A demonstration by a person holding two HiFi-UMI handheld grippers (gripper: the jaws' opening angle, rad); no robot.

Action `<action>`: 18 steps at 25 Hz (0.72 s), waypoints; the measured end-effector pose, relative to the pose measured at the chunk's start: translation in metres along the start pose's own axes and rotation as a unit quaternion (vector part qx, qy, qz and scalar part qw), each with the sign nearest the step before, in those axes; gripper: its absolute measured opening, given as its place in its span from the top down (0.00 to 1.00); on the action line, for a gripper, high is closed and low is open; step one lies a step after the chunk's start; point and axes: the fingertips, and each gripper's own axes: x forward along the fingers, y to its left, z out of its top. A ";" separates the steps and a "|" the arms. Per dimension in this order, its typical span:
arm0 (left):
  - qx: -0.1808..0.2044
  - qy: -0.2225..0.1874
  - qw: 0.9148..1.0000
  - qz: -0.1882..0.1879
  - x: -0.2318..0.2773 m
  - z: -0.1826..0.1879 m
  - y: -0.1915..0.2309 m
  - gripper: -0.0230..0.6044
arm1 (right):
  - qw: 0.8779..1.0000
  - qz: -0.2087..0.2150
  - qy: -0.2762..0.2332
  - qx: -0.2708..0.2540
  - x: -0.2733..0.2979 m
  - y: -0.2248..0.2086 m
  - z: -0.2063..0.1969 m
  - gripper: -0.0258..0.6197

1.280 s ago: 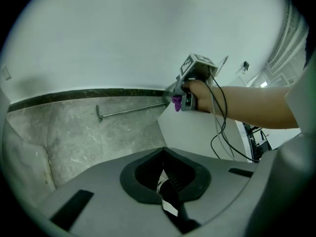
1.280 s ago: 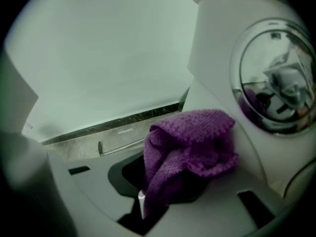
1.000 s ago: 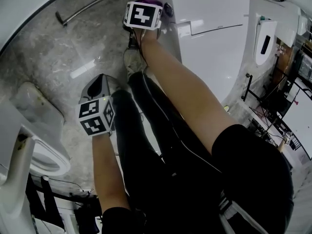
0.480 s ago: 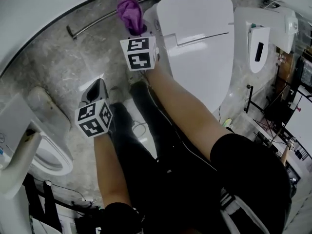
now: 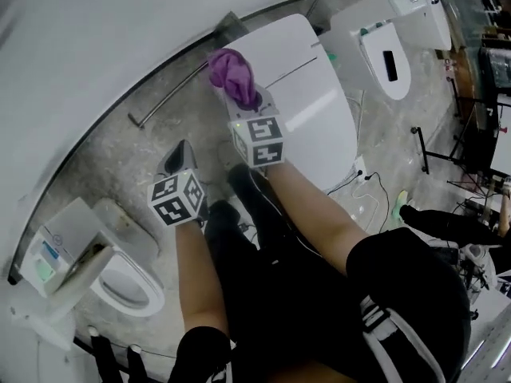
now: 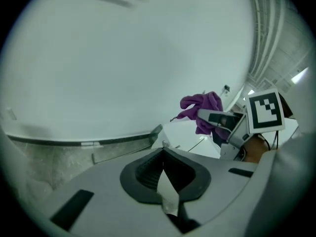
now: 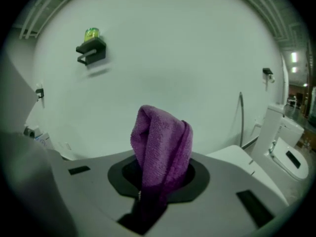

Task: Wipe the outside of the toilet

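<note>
The white toilet (image 5: 307, 102) stands with its lid down at the top middle of the head view. My right gripper (image 5: 243, 99) is shut on a bunched purple cloth (image 5: 230, 72), held by the toilet's left rear edge near the wall. In the right gripper view the cloth (image 7: 160, 142) sticks up from the jaws of the right gripper (image 7: 159, 177), in front of the white wall, and I cannot tell whether it touches the toilet. My left gripper (image 5: 177, 162) hangs lower over the floor, left of the toilet. The left gripper (image 6: 163, 174) is shut and holds nothing.
A second toilet (image 5: 395, 50) stands to the upper right and a third (image 5: 120, 282) at the lower left. A metal bar (image 5: 172, 94) runs along the foot of the wall. Cables (image 5: 363, 183) lie on the floor to the right. A black wall bracket (image 7: 91, 49) hangs high up.
My right gripper has carried the purple cloth from the toilet's left side up towards its rear edge by the wall. The left gripper has stayed low beside the toilet.
</note>
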 end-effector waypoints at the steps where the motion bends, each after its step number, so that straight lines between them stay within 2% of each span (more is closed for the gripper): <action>1: 0.016 -0.006 1.000 -0.008 -0.010 0.012 -0.018 0.95 | 1.000 -0.009 -0.008 0.004 -0.022 -0.007 0.010 0.84; 5: 0.074 -0.025 0.996 -0.050 -0.044 0.053 -0.094 0.95 | 0.998 -0.047 -0.032 0.032 -0.102 -0.037 0.053 0.84; 9: 0.119 -0.039 0.988 -0.087 -0.069 0.093 -0.170 0.95 | 0.992 -0.088 -0.066 0.066 -0.178 -0.070 0.100 0.84; 12: 0.149 -0.051 0.981 -0.109 -0.089 0.118 -0.228 0.95 | 0.987 -0.099 -0.094 0.089 -0.232 -0.091 0.134 0.84; 18: 0.216 -0.090 0.964 -0.128 -0.145 0.160 -0.333 0.95 | 0.972 -0.115 -0.172 0.110 -0.333 -0.142 0.197 0.84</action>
